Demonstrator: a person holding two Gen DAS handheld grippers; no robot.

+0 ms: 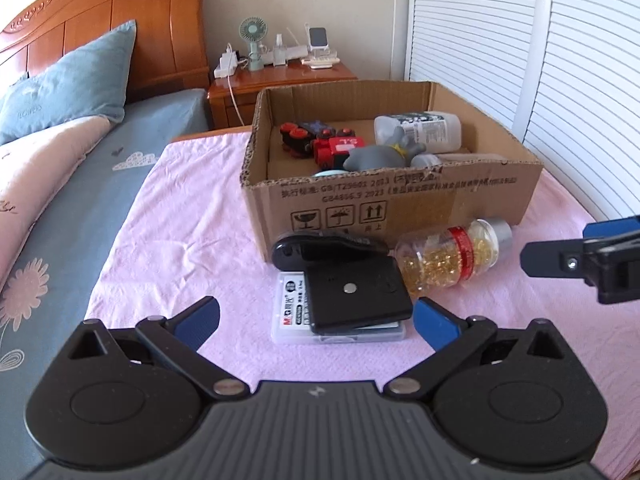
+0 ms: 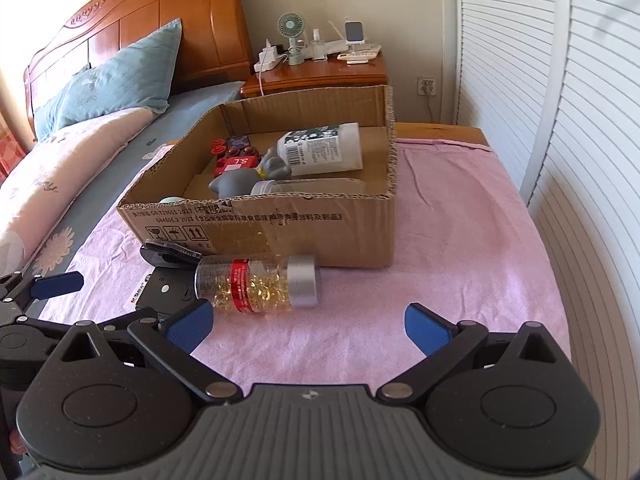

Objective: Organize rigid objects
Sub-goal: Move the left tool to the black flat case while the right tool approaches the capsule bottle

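Observation:
A cardboard box (image 1: 400, 204) (image 2: 280, 232) on the pink cloth holds a red toy truck (image 1: 338, 148), a grey rubber toy (image 1: 380, 156) (image 2: 244, 178) and a white bottle (image 1: 424, 128) (image 2: 324, 148). In front of the box lie a clear bottle of gold capsules (image 1: 452, 256) (image 2: 260, 282), a black flat case (image 1: 356, 296) on a clear plastic box (image 1: 292, 320), and a black oval device (image 1: 320, 246). My left gripper (image 1: 316, 320) stands open just short of the black case, nothing between its pads. My right gripper (image 2: 308, 328) is open near the capsule bottle, holding nothing.
A bed with a blue pillow (image 1: 76, 84) and a floral quilt lies left of the table. A wooden nightstand (image 1: 280, 84) with a fan and chargers stands behind. White louvred doors (image 1: 540, 80) close the right side. The right gripper's finger (image 1: 560, 260) shows at the left view's right edge.

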